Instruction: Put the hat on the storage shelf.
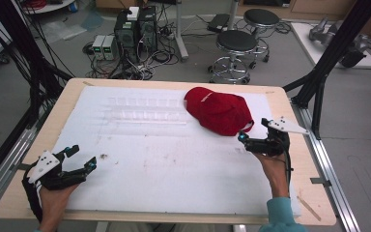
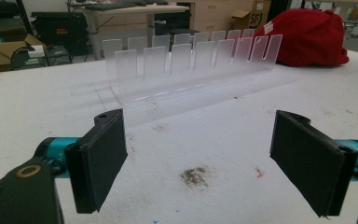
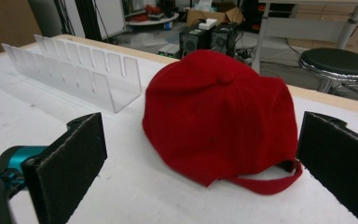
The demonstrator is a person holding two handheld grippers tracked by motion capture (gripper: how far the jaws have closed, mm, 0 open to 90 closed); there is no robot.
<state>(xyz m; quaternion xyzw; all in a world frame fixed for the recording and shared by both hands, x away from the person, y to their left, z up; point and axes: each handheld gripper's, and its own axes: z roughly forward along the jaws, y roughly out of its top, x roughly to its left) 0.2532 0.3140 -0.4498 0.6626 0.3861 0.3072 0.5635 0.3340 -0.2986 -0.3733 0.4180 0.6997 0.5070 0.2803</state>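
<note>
Sitting on the white, fuzzy table [image 1: 174, 159] is one soft red cap [image 1: 218, 110] beside one clear plastic rack [image 1: 145, 110] with slots. The left hand-held gripper [image 1: 81, 156] is open wide. The right hand-held gripper [image 1: 252, 131], near the cap's strap, is open too.

A light wooden desk [image 1: 21, 166] carries a white padded sheet [image 1: 174, 164] that covers nearly its whole top, leaving a bare wood margin on every side. On the sheet's far right lies a red cap [image 1: 218, 110], crown up, its adjusting strap [image 3: 265, 184] curling out on the near side. To the cap's left, close by, stands a clear acrylic rack [image 2: 191, 60] of two slotted walls running along the far part of the sheet. Brownish smudges mark the white surface, the darkest a small patch [image 2: 195, 175] toward the near left, with a tiny orange fleck [image 2: 259, 173] beside it
</note>
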